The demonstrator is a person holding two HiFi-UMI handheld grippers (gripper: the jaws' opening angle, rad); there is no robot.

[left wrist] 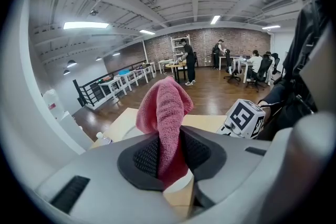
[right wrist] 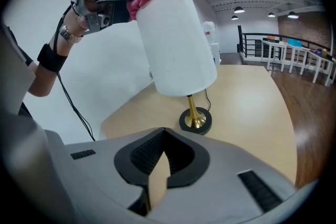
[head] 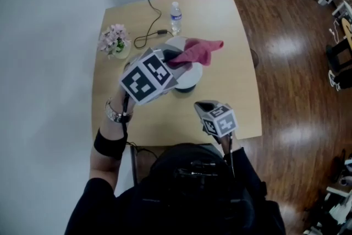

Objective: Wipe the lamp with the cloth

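Far left on the light wooden table (head: pixel 220 102) sits a small bunch of pink flowers in a little pot (head: pixel 114 41). Just right of it a thin black cord (head: pixel 144 36) loops on the tabletop, & a clear plastic water bottle (head: pixel 175 17) stands upright near the far edge.

The person's left hand (right wrist: pixel 81 17), w/ a shiny wristwatch (head: pixel 114 114), holds the left gripper (left wrist: pixel 169 150) up over the middle of the table. Its jaws are clenched on a fuzzy pink-red cloth (left wrist: pixel 164 105). The cloth is squeezed btw the black pads & sticks out past the tips.

In the right gripper view the cloth lies on top of the white lamp w/ a round tube shade (right wrist: pixel 176 44). The left gripper is at the shade's top left edge. The lamp's gold stem & round black foot (right wrist: pixel 195 121) stand on the table, near the middle.

Nearer & to the right, the right gripper (right wrist: pixel 159 162) is apart from the lamp & points at it. Its jaws are closed, tips together, w/ nothing in them.

Right of the table is dark shiny wood floor (head: pixel 286 63).
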